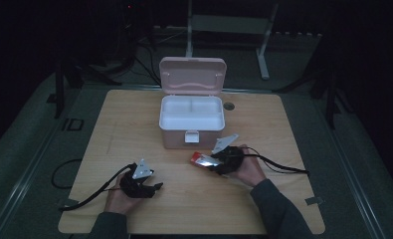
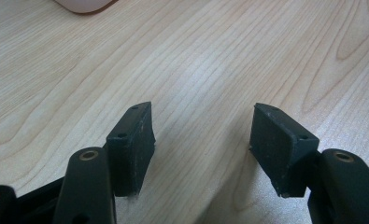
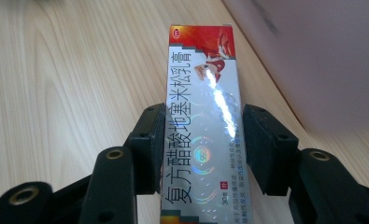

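A red, white and silver carton (image 3: 202, 79) with printed characters lies lengthwise between the jaws of my right gripper (image 3: 203, 140), whose pads press on both of its long sides. In the high view that carton (image 1: 202, 160) sticks out to the left of the right gripper (image 1: 211, 163), just in front of the open pink box (image 1: 176, 139). My left gripper (image 2: 201, 135) stands open over bare wood with nothing between its jaws. The high view shows the left gripper (image 1: 156, 186) near the table's front left.
The pink box has its lid (image 1: 192, 73) raised at the back and a white inner tray with two compartments. Its pink wall (image 3: 322, 60) rises close on the right in the right gripper view. The wooden table (image 1: 134, 114) has a round grommet (image 1: 228, 106) behind the box.
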`<act>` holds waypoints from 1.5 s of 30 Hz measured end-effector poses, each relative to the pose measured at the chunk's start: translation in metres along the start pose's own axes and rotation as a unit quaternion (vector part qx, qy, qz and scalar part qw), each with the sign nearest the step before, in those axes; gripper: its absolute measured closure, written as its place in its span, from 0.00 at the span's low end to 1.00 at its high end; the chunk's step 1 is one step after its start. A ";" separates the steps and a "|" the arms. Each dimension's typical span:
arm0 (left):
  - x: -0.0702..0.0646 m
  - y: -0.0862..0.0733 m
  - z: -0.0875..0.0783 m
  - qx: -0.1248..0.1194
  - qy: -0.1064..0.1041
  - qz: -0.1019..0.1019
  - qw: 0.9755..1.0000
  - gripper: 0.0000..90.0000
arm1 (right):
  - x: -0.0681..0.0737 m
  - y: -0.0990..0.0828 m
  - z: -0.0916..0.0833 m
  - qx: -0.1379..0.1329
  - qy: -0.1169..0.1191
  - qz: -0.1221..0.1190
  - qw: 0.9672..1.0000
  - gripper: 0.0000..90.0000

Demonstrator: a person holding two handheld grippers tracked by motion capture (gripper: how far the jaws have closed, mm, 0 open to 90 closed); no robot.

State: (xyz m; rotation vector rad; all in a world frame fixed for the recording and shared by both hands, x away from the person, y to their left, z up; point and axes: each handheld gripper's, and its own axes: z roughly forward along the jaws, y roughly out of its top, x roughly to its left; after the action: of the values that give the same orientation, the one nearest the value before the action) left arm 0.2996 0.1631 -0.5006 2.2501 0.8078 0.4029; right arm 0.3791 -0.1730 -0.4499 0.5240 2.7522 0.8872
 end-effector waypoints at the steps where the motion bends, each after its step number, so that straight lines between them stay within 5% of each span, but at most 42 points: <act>1: 0.000 0.000 0.000 0.000 0.000 0.000 1.000 0.44 | -0.003 -0.008 -0.007 -0.001 -0.005 0.002 1.000 0.57; 12: -0.001 0.000 0.001 -0.004 0.001 0.002 1.000 0.44 | -0.021 -0.086 -0.069 0.000 -0.052 0.053 0.997 0.57; 28: -0.001 -0.001 0.003 -0.005 -0.004 -0.001 1.000 0.43 | -0.021 -0.148 -0.088 0.011 -0.059 0.091 0.994 0.56; 30: -0.001 0.000 0.003 -0.004 -0.006 -0.003 1.000 0.43 | -0.022 -0.151 -0.087 0.018 -0.053 0.098 0.994 0.55; 37: 0.001 0.006 0.000 -0.025 -0.006 -0.015 1.000 0.42 | -0.021 -0.145 -0.089 -0.027 -0.072 0.121 0.990 0.50; 43: 0.005 0.015 -0.004 -0.039 -0.004 -0.015 0.999 0.42 | -0.019 -0.119 -0.085 -0.043 -0.065 0.110 0.991 0.57; 45: 0.013 0.027 -0.008 -0.047 0.006 -0.026 0.999 0.42 | -0.018 -0.092 -0.081 -0.058 -0.065 0.100 0.991 0.59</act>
State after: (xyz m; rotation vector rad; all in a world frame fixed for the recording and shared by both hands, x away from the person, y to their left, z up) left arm 0.3176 0.1609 -0.4756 2.1368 0.8340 0.4209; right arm 0.3470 -0.2924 -0.4388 0.8162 2.5458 1.0115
